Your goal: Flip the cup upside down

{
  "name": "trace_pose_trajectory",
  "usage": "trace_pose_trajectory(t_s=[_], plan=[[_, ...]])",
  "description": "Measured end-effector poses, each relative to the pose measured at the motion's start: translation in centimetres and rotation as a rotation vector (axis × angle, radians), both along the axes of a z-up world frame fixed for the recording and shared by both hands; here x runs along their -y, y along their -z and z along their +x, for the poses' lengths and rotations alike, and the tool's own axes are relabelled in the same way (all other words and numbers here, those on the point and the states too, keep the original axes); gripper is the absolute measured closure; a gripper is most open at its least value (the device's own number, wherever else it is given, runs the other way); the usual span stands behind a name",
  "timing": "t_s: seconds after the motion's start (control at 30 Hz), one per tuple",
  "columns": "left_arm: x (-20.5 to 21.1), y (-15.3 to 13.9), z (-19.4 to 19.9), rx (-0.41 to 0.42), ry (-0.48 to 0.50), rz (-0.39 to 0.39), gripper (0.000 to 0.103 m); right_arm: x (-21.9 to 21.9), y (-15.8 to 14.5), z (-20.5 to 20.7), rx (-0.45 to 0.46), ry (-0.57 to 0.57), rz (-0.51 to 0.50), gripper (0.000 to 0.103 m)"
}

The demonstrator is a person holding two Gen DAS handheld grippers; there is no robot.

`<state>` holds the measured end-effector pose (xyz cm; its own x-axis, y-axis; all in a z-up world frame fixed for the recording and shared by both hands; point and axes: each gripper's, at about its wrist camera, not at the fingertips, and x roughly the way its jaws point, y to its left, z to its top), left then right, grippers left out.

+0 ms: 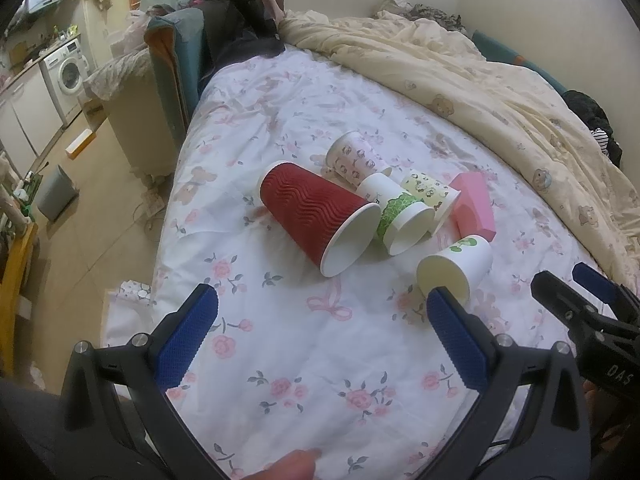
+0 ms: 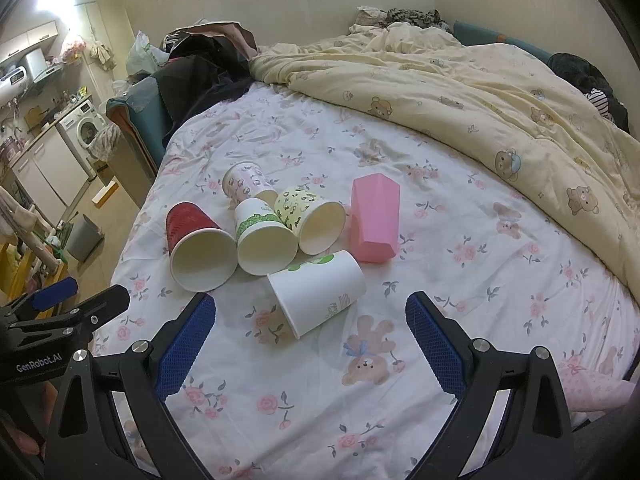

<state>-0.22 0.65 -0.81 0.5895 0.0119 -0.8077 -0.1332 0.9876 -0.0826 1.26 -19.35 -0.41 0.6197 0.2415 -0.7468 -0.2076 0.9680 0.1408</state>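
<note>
We see the nearest cup, a white paper cup with a green print (image 2: 320, 292), lying on its side on the floral bedsheet (image 2: 460, 280), its open mouth turned toward our left side. In the left wrist view the same cup (image 1: 460, 266) sits just past the left gripper's right fingertip. Behind it lie four more cups on their sides, packed close: a red ribbed cup (image 2: 196, 244), a white cup with a green band (image 2: 262, 240), a yellow-patterned cup (image 2: 312, 220) and a pink-patterned cup (image 2: 246, 182) farthest back. A pink faceted container (image 2: 374, 218) lies just beside the yellow-patterned cup.

Our right gripper (image 2: 310, 328) hovers above the sheet with its blue-padded fingers spread wide, the white cup between and just beyond them, nothing held. Our left gripper (image 1: 320, 320) is likewise spread wide and holds nothing. A cream bear-print duvet (image 2: 500, 92) is bunched along the far side of the bed.
</note>
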Motion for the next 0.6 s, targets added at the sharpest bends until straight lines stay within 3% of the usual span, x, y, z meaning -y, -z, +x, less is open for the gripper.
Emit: trace_pose_trajectory(t_s=[0.6], plan=[[-0.03, 0.1, 0.03, -0.002, 0.001, 0.003, 0.0, -0.07, -0.04, -0.09, 0.001, 0.0, 0.001, 0.005]])
